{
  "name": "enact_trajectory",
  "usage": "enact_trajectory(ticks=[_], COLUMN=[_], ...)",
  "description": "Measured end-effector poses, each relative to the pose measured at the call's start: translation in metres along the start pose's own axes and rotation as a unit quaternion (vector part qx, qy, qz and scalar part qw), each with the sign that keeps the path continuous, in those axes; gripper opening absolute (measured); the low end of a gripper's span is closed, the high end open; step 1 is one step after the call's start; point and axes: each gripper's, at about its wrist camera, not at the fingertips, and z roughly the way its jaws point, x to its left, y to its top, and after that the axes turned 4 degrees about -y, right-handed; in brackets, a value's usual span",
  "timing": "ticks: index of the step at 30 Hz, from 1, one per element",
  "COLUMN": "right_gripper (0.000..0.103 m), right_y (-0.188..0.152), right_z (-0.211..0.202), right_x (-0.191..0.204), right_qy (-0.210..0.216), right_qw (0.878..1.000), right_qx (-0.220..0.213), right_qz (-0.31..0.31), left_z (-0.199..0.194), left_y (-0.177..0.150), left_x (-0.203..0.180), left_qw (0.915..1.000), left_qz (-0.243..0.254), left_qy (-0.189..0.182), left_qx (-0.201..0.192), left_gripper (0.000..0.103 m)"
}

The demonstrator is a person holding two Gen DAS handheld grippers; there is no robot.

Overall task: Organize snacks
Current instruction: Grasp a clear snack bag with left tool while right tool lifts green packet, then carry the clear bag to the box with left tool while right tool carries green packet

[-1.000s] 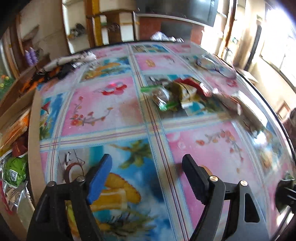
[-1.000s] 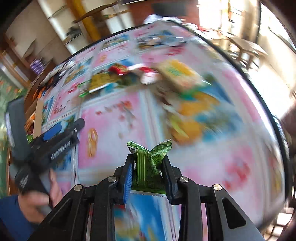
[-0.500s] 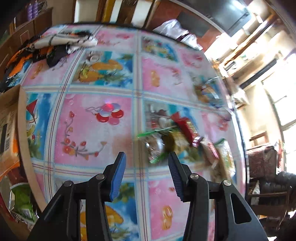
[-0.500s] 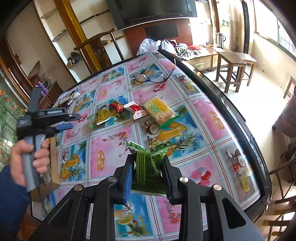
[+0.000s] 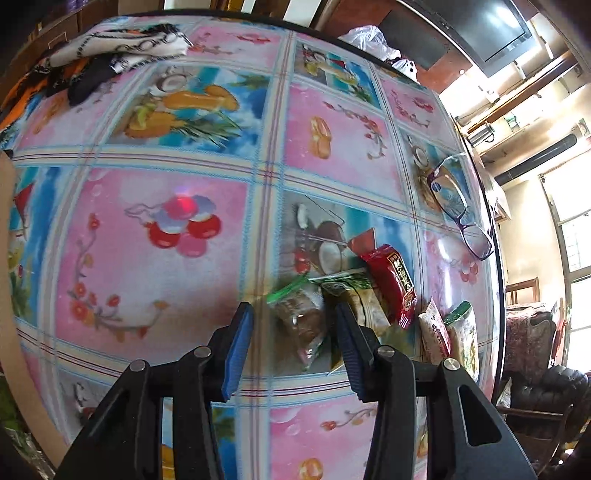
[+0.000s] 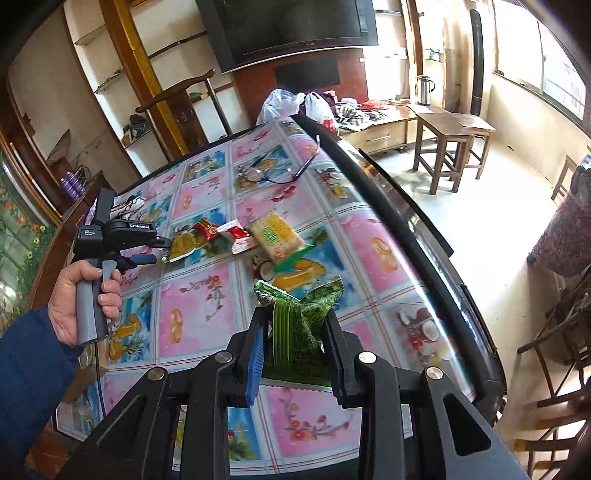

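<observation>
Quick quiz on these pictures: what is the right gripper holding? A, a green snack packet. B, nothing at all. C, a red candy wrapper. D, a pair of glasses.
A: in the right wrist view the right gripper has its jaws shut on the green snack packet, while the glasses lie on the table farther off.

The left wrist camera looks steeply down along its jaws, close over the worktop point(image 5: 155, 236), facing the snack pile point(image 5: 354, 306) and the eyeglasses point(image 5: 461, 214) near the far rim. The right wrist camera sits higher and farther back, looking across the whole worktop point(image 6: 199, 317) toward the television point(image 6: 291, 29) and shelves. Both views share the snack pile point(image 6: 236, 236), the eyeglasses point(image 6: 273, 173) and the patterned cloth; the right view also takes in the left gripper point(image 6: 147, 251).
</observation>
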Motion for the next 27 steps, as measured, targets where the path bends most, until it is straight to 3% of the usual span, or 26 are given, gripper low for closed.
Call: enact_trajectory(ticks=[3,5,10,20,24,27], right_gripper=[0.031,0.031,0.031,0.031,0.031,0.031], right_y=[-0.001,-0.002,-0.003,-0.002,-0.001,-0.002], right_z=[-0.003,-0.003,-0.003,0.022,0.036,0.041], right_x=[-0.002,-0.001,0.005,0.047,0.077,0.101], right_qy=[-0.003,-0.002,0.002,0.051,0.082,0.104], right_qw=[1.0,1.0,1.0,0.997,0.993,0.989], right_qx=[0.0,0.002,0.004,0.025,0.043,0.048], right_qz=[-0.004,-0.008,-0.023,-0.056,-0.073,-0.092], left_z=[0.003,0.006,-0.002,-0.045,-0.061,-0.086], left_y=[0.003,0.005,-0.018,-0.154,-0.168,-0.168], left_x=[-0.008,-0.012,-0.005,0.017,0.026,0.034], left_qw=[0.9995,0.9982,0.9956,0.9747,0.9749,0.9741], left_qz=[0.021,0.043,0.07,0.194,0.199,0.195], left_qy=[0.016,0.035,0.042,0.084,0.076,0.07], left_qx=[-0.016,-0.022,-0.045,-0.074,-0.066,-0.089], left_gripper=[0.042,0.023,0.021,0.02,0.02,0.02])
